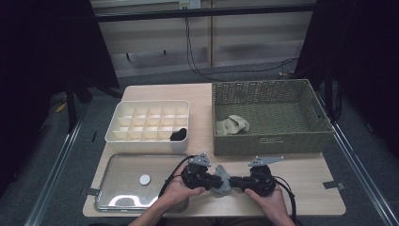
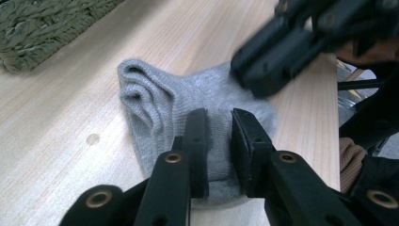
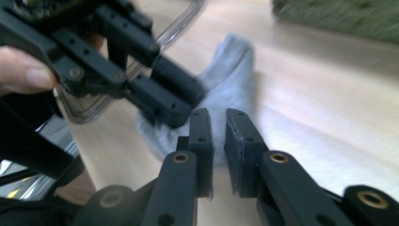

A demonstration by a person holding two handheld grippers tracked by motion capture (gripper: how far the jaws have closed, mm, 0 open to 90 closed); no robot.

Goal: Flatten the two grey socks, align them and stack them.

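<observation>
both claws meet over a grey sock (image 1: pixel 222 179) lying flat on the bench (image 1: pixel 301 181) near its front edge, between the person's two hands. in the left gripper view the left claw (image 2: pixel 219 125) has its jaws a narrow gap apart, with a ridge of the sock's cloth standing between them; the pads look to be just touching it, so i cannot tell whether they truly pinch. the right claw (image 3: pixel 217 123) also stands with a narrow gap, its tips at the sock's near edge, and whether any cloth is in that gap i cannot tell.

judged from this, the step in hand is folding or bunching the sock into a small bundle. the next move calls for a firm pinch by the left claw, then the right claw rolling the loose end over it.

farther off to the left lies a clear lid (image 1: pixel 136 181), and behind it a white divided box (image 1: pixel 150 123) with a dark sock (image 1: pixel 179 135) in one front cell, likely where this one goes. at the far right a woven basket (image 1: pixel 270 141) holds beige socks (image 1: pixel 233 125).
</observation>
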